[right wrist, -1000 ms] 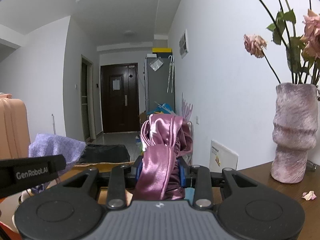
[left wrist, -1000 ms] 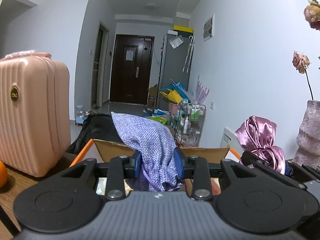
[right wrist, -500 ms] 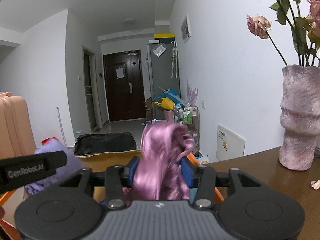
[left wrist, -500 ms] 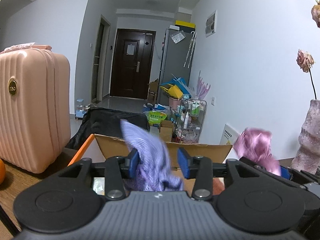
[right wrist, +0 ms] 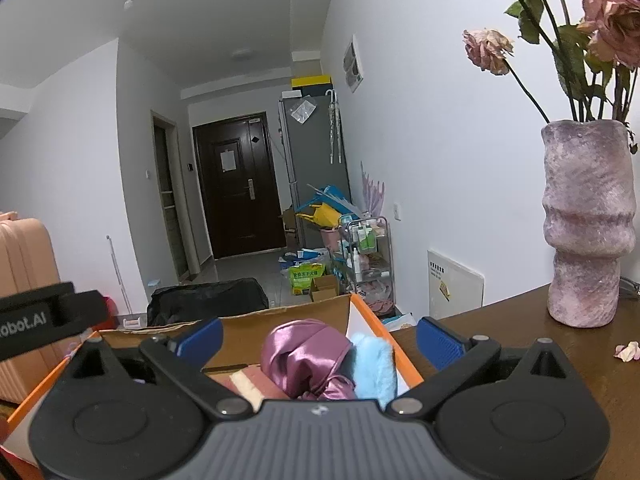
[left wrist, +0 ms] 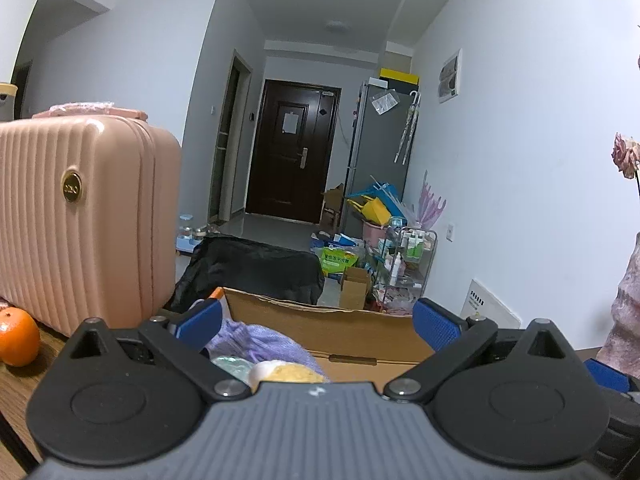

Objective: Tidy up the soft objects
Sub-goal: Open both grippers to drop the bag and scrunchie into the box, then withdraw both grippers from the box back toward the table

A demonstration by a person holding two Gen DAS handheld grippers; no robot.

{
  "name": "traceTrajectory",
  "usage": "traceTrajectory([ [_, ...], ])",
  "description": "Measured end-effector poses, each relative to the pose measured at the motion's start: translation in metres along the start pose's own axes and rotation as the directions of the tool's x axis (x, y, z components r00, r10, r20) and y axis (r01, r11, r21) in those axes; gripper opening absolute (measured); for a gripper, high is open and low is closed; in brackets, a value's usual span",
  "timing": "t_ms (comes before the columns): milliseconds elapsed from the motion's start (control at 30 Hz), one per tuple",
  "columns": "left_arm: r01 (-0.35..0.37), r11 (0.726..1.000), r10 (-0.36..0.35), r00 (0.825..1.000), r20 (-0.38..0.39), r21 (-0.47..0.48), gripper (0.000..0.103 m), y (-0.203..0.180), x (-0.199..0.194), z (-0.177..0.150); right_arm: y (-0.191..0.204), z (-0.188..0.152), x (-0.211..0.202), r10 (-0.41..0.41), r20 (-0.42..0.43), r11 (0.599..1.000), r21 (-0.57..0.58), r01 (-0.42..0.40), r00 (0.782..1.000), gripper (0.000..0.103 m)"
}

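Observation:
My left gripper [left wrist: 318, 322] is open and empty above a cardboard box [left wrist: 320, 322]. A lilac knit cloth [left wrist: 260, 344] lies in the box below it, beside a yellow soft item [left wrist: 292, 372]. My right gripper [right wrist: 320, 338] is open and empty over the same box [right wrist: 248, 332]. A shiny purple satin cloth [right wrist: 308, 354] lies in the box under it, next to a light blue fluffy item [right wrist: 374, 368] and a pink item [right wrist: 256, 384]. The left gripper's body [right wrist: 40, 318] shows at the left of the right wrist view.
A pink suitcase [left wrist: 80, 216] and an orange [left wrist: 18, 336] stand on the wooden table left of the box. A purple vase [right wrist: 588, 232] with dried roses stands on the table [right wrist: 520, 336] at the right. A black bag [left wrist: 256, 268] lies on the floor beyond.
Both grippers opened. The lilac cloth dropped from the left gripper and the purple satin cloth dropped from the right gripper, both into the box.

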State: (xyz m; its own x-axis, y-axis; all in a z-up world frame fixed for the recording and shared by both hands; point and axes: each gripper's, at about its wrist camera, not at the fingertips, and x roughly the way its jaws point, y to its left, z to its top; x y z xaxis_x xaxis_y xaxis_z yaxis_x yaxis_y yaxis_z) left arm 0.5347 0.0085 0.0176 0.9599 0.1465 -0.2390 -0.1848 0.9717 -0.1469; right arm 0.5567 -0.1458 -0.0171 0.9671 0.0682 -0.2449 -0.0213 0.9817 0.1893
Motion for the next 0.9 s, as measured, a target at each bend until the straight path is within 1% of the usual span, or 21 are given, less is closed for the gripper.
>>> traceTrajectory([
  [167,-0.007,1.000,0.007,1.000,0.003,-0.008,0.103,0.004,-0.005,-0.002,-0.001,-0.003,-0.008,-0.002,0.016,1.000,-0.005,0.003,1.000,0.103],
  [367,-0.005,1.000,0.005,1.000,0.005,0.007,0.103,0.008,-0.015,-0.005,-0.001,-0.006,-0.025,0.009,0.052,0.999,-0.035,-0.007,0.999,0.103],
  [700,0.002,0.998,-0.002,1.000,0.000,0.068,0.103,0.013,-0.040,-0.018,-0.005,-0.017,-0.055,0.026,0.064,0.994,-0.107,-0.019,0.998,0.103],
  [900,0.020,0.995,-0.019,1.000,-0.011,0.101,0.103,0.014,-0.059,-0.026,-0.008,-0.025,-0.077,0.030,0.062,0.989,-0.143,-0.021,0.998,0.103],
])
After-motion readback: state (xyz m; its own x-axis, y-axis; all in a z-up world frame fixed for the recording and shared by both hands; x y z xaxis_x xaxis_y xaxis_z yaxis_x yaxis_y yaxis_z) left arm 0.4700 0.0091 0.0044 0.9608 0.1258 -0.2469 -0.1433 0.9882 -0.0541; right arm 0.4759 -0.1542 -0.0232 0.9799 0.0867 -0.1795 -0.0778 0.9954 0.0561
